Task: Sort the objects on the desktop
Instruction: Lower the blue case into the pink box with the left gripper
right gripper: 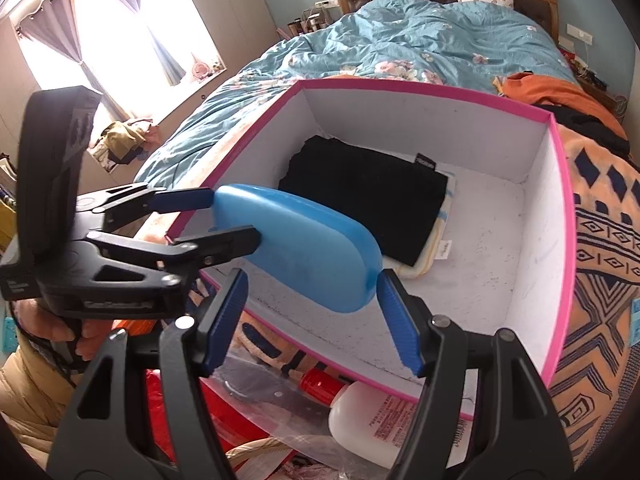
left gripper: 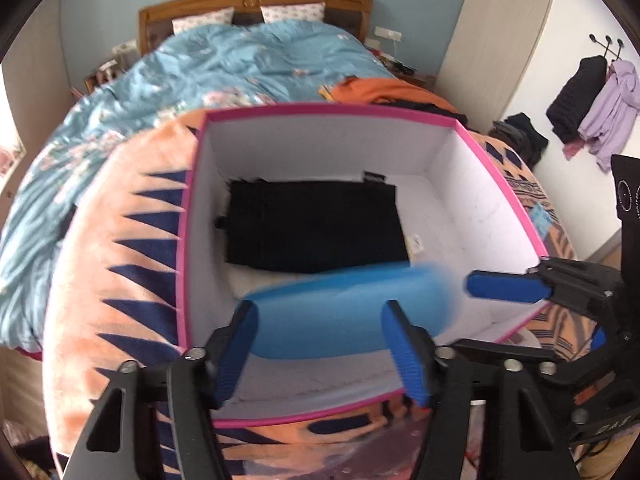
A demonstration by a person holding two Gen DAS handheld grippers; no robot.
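Label print on the white plastic bottle (right gripper: pixel 372 420) is unreadable. The left gripper (right gripper: pixel 236 216) pinches the glossy blue oval case (right gripper: pixel 304 248); the right gripper (right gripper: pixel 312 316) seems half spread, one pad touching it.

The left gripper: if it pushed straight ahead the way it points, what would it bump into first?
Probably the blue oval case right at the left gripper fingertips; beyond it lies the floor of the pink-rimmed box. Blur makes depth uncertain.

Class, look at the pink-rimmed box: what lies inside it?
Inside the pink-rimmed box lies a folded black cloth on top of pale folded fabric, whose covered part cannot be seen. The blue case hides part of the floor.
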